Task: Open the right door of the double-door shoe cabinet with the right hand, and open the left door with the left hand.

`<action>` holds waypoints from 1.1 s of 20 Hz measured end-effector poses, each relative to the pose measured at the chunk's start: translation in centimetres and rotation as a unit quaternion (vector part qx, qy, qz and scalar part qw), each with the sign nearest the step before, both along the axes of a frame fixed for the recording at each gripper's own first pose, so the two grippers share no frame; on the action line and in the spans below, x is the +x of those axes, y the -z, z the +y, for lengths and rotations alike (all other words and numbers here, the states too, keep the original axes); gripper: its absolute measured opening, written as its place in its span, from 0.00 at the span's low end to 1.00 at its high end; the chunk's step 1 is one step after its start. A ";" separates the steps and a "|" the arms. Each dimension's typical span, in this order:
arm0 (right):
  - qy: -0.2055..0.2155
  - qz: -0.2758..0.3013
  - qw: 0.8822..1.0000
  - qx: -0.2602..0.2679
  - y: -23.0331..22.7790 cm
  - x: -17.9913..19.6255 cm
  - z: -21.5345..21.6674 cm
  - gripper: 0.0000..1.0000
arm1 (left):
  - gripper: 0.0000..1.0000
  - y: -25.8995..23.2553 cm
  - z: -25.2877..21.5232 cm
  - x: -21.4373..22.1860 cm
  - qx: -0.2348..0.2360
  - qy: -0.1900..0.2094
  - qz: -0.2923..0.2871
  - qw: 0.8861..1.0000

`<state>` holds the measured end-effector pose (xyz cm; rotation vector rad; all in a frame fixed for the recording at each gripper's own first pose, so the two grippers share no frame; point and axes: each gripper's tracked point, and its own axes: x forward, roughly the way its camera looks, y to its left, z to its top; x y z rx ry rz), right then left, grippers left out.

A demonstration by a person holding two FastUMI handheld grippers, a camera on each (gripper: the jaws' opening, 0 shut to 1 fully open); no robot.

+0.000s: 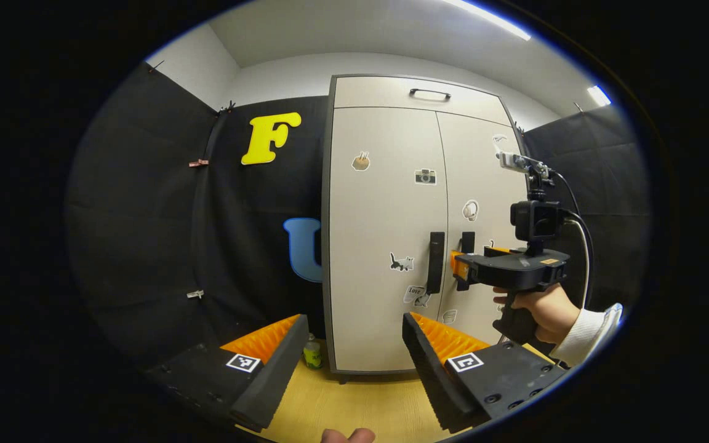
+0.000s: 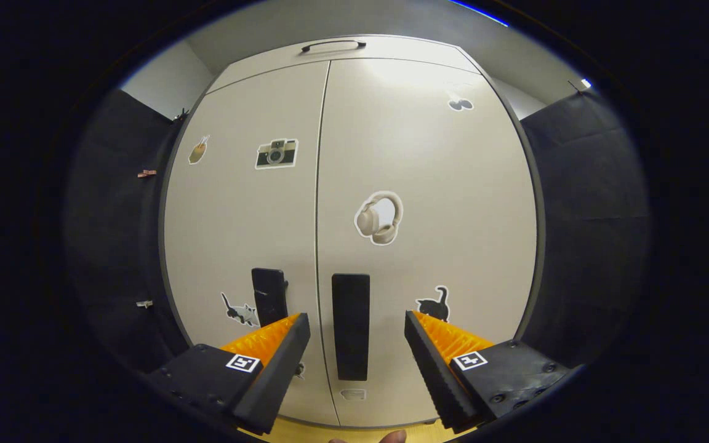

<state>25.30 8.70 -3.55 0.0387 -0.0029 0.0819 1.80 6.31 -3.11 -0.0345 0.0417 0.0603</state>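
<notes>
The pale shoe cabinet [image 1: 385, 203] stands ahead with both doors shut. In the left gripper view, the left door's dark handle [image 1: 435, 261] is just right of centre, and my left gripper [image 1: 354, 319] hangs open well short of it with nothing between its fingers. A hand holds my right gripper [image 1: 456, 271] with its tips at the right door's handle [image 1: 467, 242]. In the right gripper view, the right gripper [image 2: 356, 315] is open and the right door's handle [image 2: 351, 326] stands in the gap between its fingers. The left door's handle [image 2: 269, 296] is beside it. Whether the fingers touch the handle I cannot tell.
A small yellow-green bottle [image 1: 312, 355] stands on the wooden floor [image 1: 342, 400] at the cabinet's left foot. Above the doors is a top flap with its own handle [image 1: 429, 93]. Black cloth walls close in on both sides of the cabinet.
</notes>
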 end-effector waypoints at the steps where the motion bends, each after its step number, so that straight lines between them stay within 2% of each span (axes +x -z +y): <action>1: 0.001 0.003 1.000 0.000 0.4 0.4 0.1 0.92 | 0.94 0.2 0.1 0.0 -0.001 0.000 0.001 1.000; 2: 0.000 0.003 1.000 -0.002 0.8 0.9 0.3 0.88 | 0.94 0.2 0.2 0.1 -0.001 -0.001 0.002 1.000; 3: -0.002 0.006 1.000 -0.005 1.2 1.3 0.5 0.80 | 0.94 0.3 0.4 0.0 -0.001 -0.003 0.002 1.000; 4: -0.005 0.009 1.000 -0.008 1.5 1.6 0.8 0.75 | 0.95 0.3 0.5 0.0 -0.002 -0.004 0.002 1.000; 5: 0.001 0.014 1.000 -0.012 2.0 1.8 0.7 0.58 | 0.95 0.4 0.7 -0.1 -0.003 -0.005 0.003 1.000; 6: -0.001 0.017 1.000 -0.013 2.4 2.1 0.8 0.49 | 0.95 0.4 0.8 -0.1 -0.003 -0.007 0.004 1.000; 7: -0.003 0.020 1.000 -0.010 2.6 2.2 1.0 0.45 | 0.94 0.5 1.0 -0.1 -0.004 -0.009 0.004 1.000; 9: 0.011 0.014 1.000 -0.004 2.5 2.4 0.5 0.47 | 0.94 0.6 1.4 -0.2 -0.003 -0.013 0.004 1.000; 13: 0.019 0.013 1.000 -0.014 2.7 2.5 0.4 0.44 | 0.94 0.9 1.9 -0.6 -0.005 -0.019 0.008 1.000; 16: 0.027 0.012 0.999 -0.025 2.8 2.1 0.3 0.46 | 0.94 0.9 2.2 -1.1 -0.006 -0.022 0.007 1.000; 17: 0.029 0.015 0.999 -0.019 2.7 2.7 0.3 0.37 | 0.94 0.9 2.3 -1.3 -0.007 -0.023 0.007 1.000; 22: 0.019 0.022 1.000 -0.005 2.8 2.6 0.3 0.22 | 0.94 0.9 2.9 -2.1 -0.011 -0.031 0.008 0.999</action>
